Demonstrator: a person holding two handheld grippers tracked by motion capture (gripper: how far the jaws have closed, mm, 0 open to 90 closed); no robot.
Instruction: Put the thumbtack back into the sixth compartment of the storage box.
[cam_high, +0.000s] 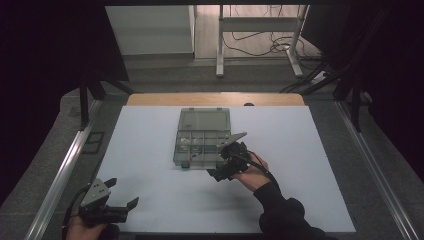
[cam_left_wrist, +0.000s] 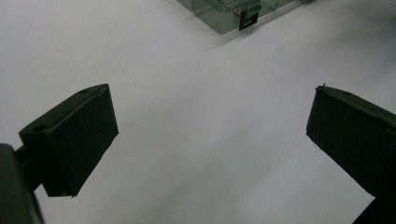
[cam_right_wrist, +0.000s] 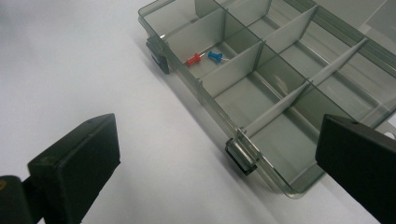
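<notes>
A smoky clear compartment box (cam_high: 197, 165) lies open at the middle of the white table, its lid (cam_high: 205, 119) folded back flat. In the right gripper view, a red push pin (cam_right_wrist: 193, 59) and a blue push pin (cam_right_wrist: 215, 56) lie together in one front compartment of the box (cam_right_wrist: 212, 109). The compartments nearest the jaws look bare. My right gripper (cam_high: 222, 161) (cam_right_wrist: 219, 140) is open at the box's front right corner, with nothing pressed between its jaws. My left gripper (cam_high: 122, 192) (cam_left_wrist: 210, 112) is open over bare table near the front left edge, the box (cam_left_wrist: 219, 16) farther off.
Two dark latches (cam_right_wrist: 240, 156) (cam_right_wrist: 158, 55) stick out from the box's front wall. The white table top (cam_high: 300, 165) has a wooden strip (cam_high: 215, 99) along its back. Metal rails (cam_high: 60, 175) run beside it. A stand (cam_high: 220, 45) and cables (cam_high: 280, 47) are on the floor beyond.
</notes>
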